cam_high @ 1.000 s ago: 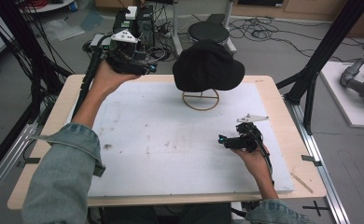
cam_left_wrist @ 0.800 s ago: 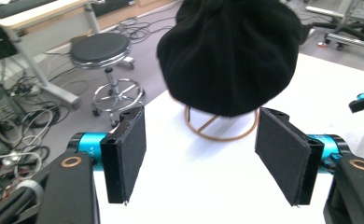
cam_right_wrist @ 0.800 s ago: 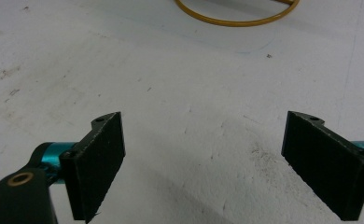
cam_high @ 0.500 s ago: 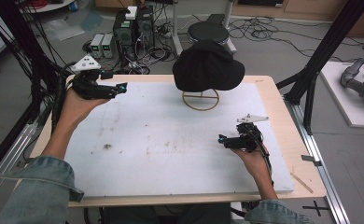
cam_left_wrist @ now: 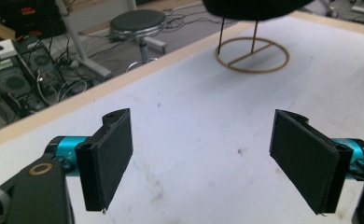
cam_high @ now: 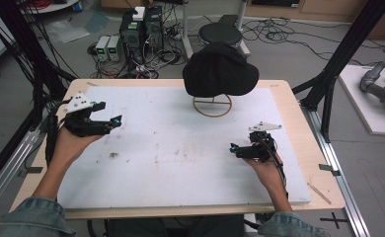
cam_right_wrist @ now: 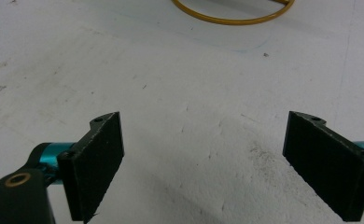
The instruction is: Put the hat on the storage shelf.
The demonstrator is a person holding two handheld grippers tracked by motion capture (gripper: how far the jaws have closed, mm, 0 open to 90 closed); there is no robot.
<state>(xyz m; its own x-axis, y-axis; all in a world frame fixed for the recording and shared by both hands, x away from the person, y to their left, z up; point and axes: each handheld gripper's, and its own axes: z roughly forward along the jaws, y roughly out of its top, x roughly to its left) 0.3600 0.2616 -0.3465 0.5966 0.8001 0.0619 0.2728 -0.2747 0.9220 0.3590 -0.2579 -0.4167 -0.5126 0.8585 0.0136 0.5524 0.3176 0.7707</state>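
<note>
Hat (cam_high: 220, 70) sits on a wire stand (cam_high: 212, 105) at the far middle of the table (cam_high: 289, 89), its crown drooping over the stand's top so that the gold ring base shows beneath it. From the left gripper (cam_high: 112, 121), low over the table's left side, the hat lies at about two o'clock; from the right gripper (cam_high: 233, 146), resting near the right edge, it lies at about eleven o'clock. The right gripper looks somewhat nearer. Both are well apart from the hat, with bare white board between.

The left gripper's jaws have just been opening and stand spread wide with nothing between them; its own view (cam_left_wrist: 203, 163) looks along the board toward the ring base (cam_left_wrist: 252, 55) and the hat's lower edge at the top. The right gripper's jaws are spread as well, empty, in its view (cam_right_wrist: 203, 168), aimed at the ring's near arc.

The hat is roughly round, so no long axis matters; likely each gripper closes in on its own side of the brim.
</note>
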